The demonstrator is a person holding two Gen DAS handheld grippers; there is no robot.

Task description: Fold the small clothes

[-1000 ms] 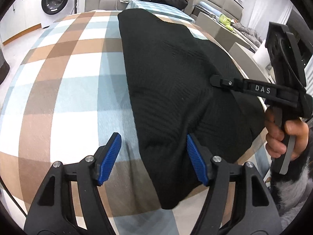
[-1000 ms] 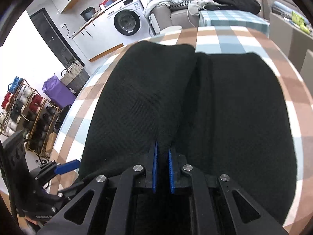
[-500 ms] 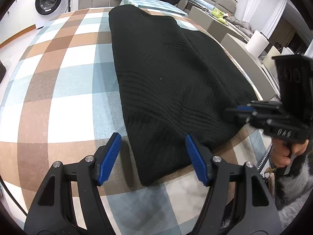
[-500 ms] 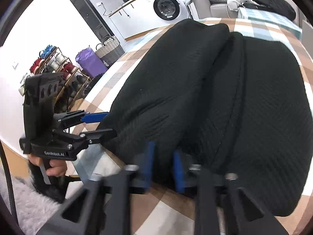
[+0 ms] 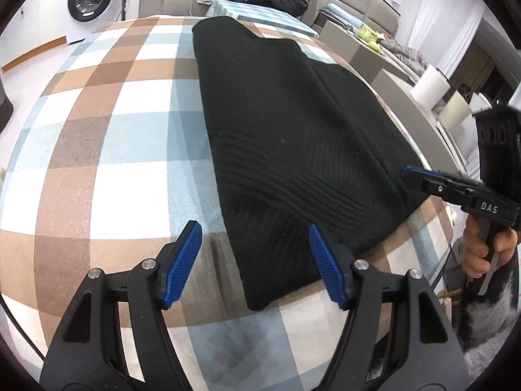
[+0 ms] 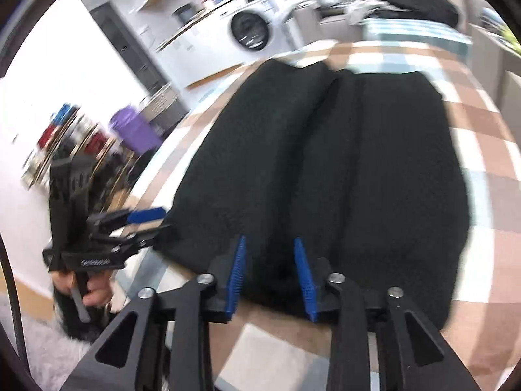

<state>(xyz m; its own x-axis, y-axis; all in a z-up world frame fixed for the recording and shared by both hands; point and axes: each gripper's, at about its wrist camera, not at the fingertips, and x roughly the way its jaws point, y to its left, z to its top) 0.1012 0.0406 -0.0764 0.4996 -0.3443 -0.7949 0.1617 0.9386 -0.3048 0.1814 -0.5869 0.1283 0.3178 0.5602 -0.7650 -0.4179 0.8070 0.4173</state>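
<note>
Your right hand-held gripper (image 6: 269,273) is opening over the near hem of the black garment (image 5: 293,150) lying folded on the checked tabletop (image 5: 107,150); the left hand-held gripper (image 5: 255,260) gapes empty. Pull back carelessly and a pad may drag that fold open.

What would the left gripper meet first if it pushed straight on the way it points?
Probably the near corner of the folded black knit garment, which lies between the open left gripper fingers on the checked cloth; depth is uncertain.
</note>
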